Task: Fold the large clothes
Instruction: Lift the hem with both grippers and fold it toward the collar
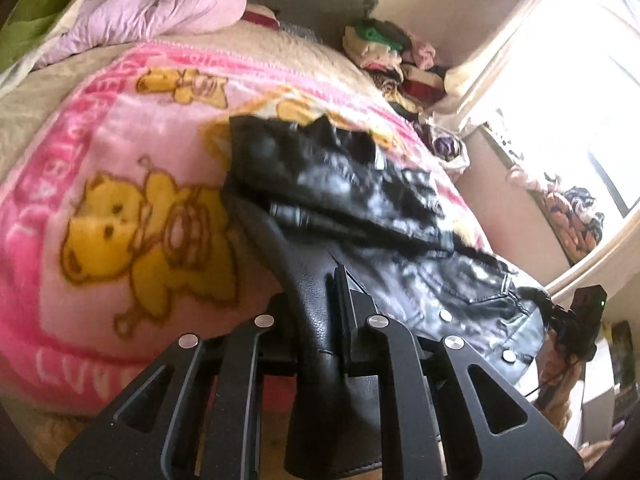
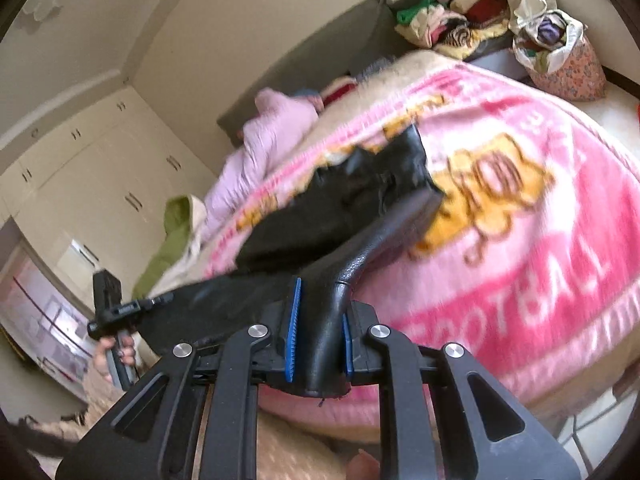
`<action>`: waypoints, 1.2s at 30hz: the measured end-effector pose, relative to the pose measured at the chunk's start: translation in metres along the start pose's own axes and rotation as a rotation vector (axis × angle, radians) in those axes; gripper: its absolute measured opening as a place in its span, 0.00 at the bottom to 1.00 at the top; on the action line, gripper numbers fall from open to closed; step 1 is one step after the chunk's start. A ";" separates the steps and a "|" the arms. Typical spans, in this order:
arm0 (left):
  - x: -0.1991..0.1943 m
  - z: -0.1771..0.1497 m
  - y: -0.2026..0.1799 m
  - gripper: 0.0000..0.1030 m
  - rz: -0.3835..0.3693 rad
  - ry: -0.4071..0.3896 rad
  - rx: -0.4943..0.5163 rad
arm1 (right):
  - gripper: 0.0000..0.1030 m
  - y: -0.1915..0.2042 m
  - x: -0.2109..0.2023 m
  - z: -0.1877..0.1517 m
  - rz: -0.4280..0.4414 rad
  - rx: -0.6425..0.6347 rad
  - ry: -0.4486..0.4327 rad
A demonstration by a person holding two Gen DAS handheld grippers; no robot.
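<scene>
A black leather jacket [image 1: 340, 184] lies crumpled on the pink bear-print blanket [image 1: 132, 168] on the bed. My left gripper [image 1: 320, 312] is shut on an edge of the jacket, which runs back between its fingers. In the right wrist view my right gripper [image 2: 320, 332] with blue pads [image 2: 294, 328] is shut on another black leather edge of the jacket [image 2: 360, 200], lifted above the blanket [image 2: 520, 248]. The other hand-held gripper [image 2: 108, 300] shows at the left, the jacket stretched between both.
A lilac quilt [image 1: 160, 8] and green cloth [image 1: 36, 12] lie at the bed's head. A heap of clothes [image 1: 392, 56] sits by the wall near a bright window [image 1: 580, 100]. White wardrobes [image 2: 92, 168] stand to the side. A floral bag [image 2: 560, 52] stands beside the bed.
</scene>
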State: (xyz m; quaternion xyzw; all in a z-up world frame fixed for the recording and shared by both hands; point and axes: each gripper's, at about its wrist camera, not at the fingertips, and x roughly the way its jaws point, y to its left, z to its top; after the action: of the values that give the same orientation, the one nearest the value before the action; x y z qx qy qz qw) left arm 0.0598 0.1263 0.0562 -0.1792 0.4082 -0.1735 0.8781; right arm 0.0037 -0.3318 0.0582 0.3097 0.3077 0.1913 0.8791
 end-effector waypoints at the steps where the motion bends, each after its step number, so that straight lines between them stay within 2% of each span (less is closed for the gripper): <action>1: 0.001 0.007 -0.002 0.06 0.002 -0.011 0.001 | 0.15 0.002 0.003 0.008 -0.001 0.005 -0.018; 8: 0.002 0.035 -0.005 0.07 0.009 -0.069 -0.054 | 0.17 -0.009 0.022 0.056 0.046 0.092 -0.104; 16: 0.027 0.075 -0.002 0.08 0.030 -0.086 -0.113 | 0.17 -0.024 0.060 0.112 0.075 0.172 -0.120; 27: 0.074 0.110 0.014 0.11 0.108 -0.090 -0.178 | 0.16 -0.036 0.120 0.156 -0.065 0.167 -0.093; 36: 0.111 0.114 0.035 0.13 0.149 -0.084 -0.248 | 0.17 -0.064 0.162 0.163 -0.160 0.188 -0.029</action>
State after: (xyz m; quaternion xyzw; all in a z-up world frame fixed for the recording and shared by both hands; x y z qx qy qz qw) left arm 0.2216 0.1269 0.0360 -0.2625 0.4017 -0.0484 0.8760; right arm 0.2405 -0.3632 0.0482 0.3681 0.3355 0.0864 0.8628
